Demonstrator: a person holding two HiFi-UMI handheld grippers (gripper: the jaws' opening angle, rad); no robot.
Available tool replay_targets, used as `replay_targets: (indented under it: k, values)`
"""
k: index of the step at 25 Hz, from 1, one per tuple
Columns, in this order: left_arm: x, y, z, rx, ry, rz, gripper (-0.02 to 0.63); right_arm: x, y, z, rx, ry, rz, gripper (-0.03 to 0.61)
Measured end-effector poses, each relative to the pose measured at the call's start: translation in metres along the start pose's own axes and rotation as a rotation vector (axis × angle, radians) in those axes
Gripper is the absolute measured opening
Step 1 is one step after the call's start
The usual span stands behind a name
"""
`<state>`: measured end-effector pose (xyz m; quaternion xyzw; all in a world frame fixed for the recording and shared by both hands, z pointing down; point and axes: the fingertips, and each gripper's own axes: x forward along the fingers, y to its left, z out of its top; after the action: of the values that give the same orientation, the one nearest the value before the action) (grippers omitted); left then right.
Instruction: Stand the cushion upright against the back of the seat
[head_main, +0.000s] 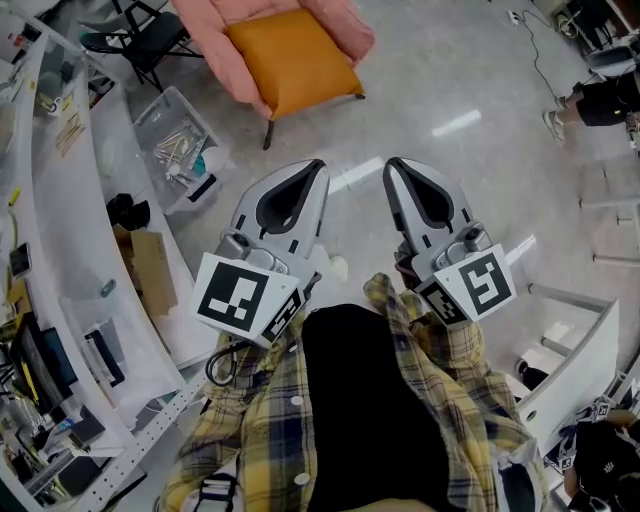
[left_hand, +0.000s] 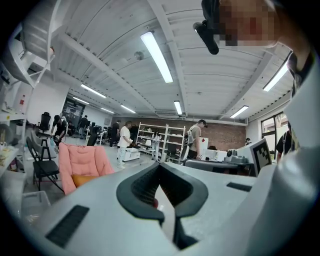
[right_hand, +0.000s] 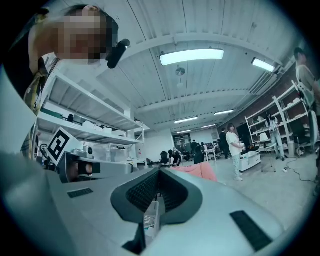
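**A:** Cushion (head_main: 292, 60) first: where is it?

**B:** It's the orange one lying flat on the seat of the pink chair (head_main: 345, 25), far ahead across the floor (head_main: 470, 90). It isn't propped against the backrest yet.

**A:** And nearer us?

**B:** From the left, a clear plastic bin (head_main: 178, 135) stands on the floor near the chair's leg. Next comes the left claw (head_main: 319, 164), pressed together with nothing in it. Just beside it, the right claw (head_main: 389, 163) is also pressed together and empty. Both are held near the person's body, pointing roughly toward the chair and well apart from it.

**A:** So the step in hand is the approach?

**B:** I'd say so. Walk in wide of the bin and spread both claws before reaching. Pinch the cushion's near edge at its two corners. Then tip it up on its far edge until its face leans on the backrest. Soft fabric may slip, so bite deep.
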<state>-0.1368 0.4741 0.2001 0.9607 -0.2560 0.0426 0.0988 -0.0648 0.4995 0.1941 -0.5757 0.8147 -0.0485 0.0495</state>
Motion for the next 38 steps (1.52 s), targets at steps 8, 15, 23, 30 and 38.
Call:
replay_targets:
  k: [8, 15, 23, 30, 38]
  values:
    - [0.023, 0.037, -0.002, -0.017, 0.007, 0.006, 0.003, 0.039, -0.019, -0.008, 0.012, 0.015, -0.004, 0.017]
    - [0.071, 0.098, 0.018, -0.018, -0.008, -0.017, 0.003, 0.106, -0.049, -0.003, -0.003, 0.013, -0.013, 0.017]
    - [0.113, 0.173, 0.048, -0.007, -0.032, -0.031, 0.003, 0.186, -0.087, 0.012, -0.023, -0.002, -0.054, 0.017]
    - [0.137, 0.210, 0.052, -0.018, -0.013, -0.062, 0.003, 0.217, -0.110, 0.007, -0.009, 0.012, -0.120, 0.017]
    - [0.171, 0.232, 0.047, -0.047, 0.009, -0.061, 0.003, 0.236, -0.145, -0.001, 0.017, 0.038, -0.151, 0.017]
